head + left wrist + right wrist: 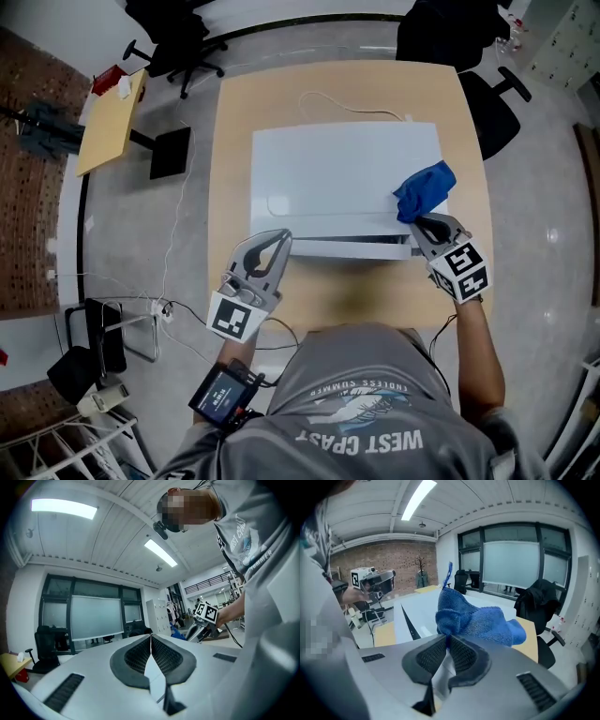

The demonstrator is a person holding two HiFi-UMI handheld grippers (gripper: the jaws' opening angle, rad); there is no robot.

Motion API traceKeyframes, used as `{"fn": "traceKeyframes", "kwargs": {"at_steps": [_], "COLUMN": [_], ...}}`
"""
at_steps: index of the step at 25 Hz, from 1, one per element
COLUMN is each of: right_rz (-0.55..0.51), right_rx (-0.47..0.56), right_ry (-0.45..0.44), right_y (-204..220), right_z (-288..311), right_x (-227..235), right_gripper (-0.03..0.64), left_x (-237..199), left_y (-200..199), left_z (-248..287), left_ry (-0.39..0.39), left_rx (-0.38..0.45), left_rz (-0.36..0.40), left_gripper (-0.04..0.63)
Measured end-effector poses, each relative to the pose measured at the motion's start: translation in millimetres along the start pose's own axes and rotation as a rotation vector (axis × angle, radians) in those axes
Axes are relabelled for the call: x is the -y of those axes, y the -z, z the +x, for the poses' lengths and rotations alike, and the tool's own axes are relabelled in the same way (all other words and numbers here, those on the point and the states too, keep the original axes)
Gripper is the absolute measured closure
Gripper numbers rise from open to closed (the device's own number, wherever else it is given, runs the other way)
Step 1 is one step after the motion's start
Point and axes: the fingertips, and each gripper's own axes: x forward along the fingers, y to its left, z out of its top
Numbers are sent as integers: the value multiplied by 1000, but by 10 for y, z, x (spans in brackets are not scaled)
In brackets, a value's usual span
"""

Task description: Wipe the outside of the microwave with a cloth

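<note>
A white microwave (337, 178) lies on the wooden table (234, 122). A blue cloth (424, 190) rests bunched on its top near the right front corner. My right gripper (419, 223) is shut on the cloth (473, 618), whose folds rise just beyond the jaw tips over the microwave (419, 613). My left gripper (277, 242) is at the microwave's left front corner, jaws shut with nothing between them. In the left gripper view its shut jaws (151, 641) point level across the room, and the right gripper (200, 629) with the cloth (178, 633) shows beyond them.
A white cable (328, 101) trails over the table behind the microwave. Black office chairs (450, 33) stand at the far edge. A small yellow side table (111, 122) stands to the left. Cables and a power strip (159, 309) lie on the floor at my left.
</note>
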Motion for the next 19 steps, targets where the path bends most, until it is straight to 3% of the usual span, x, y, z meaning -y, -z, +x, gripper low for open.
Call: {"fn": "traceKeyframes", "kwargs": {"at_steps": [7, 19], "right_rz": [17, 14], "right_rx": [107, 182], "right_ry": [135, 183], "right_y": [-82, -200], "right_z": [-253, -520], "right_x": [24, -97], "right_gripper": [580, 580], "left_x": [25, 119], "left_y": [-121, -258], "left_z": [28, 18], "left_ry": [28, 50], "left_rx": [27, 45], "left_rz": [16, 34], "left_gripper": [572, 572]}}
